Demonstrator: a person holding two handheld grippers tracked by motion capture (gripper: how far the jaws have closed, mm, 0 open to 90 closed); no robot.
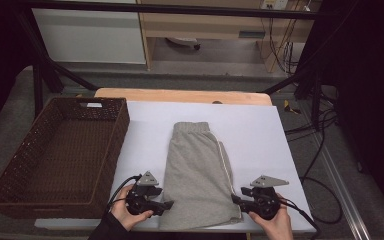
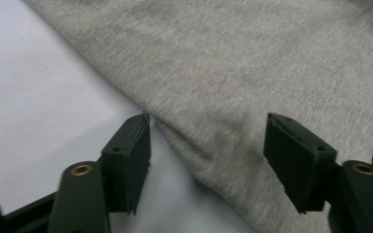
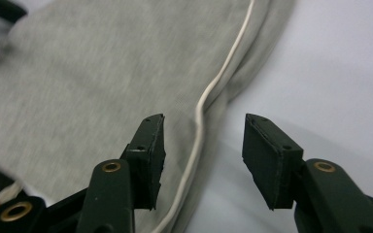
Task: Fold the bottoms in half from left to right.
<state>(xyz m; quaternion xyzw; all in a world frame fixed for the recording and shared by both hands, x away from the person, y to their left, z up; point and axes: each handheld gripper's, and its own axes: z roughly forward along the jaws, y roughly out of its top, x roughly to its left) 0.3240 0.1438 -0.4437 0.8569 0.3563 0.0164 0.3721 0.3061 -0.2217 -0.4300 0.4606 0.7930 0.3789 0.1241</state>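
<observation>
Two grippers, left (image 1: 166,204) & right (image 1: 236,199), both released, straddle near corners of grey shorts (image 1: 200,172) flat on worktop (image 1: 260,130). Bite w/ hem fully between pads, both together.

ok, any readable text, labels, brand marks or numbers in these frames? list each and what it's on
None readable.
Grey shorts: no print or tag showing.
Wicker basket: no label.
Left gripper and right gripper: no markings legible.
White item on the back wall: too small and blurred to read.
</observation>
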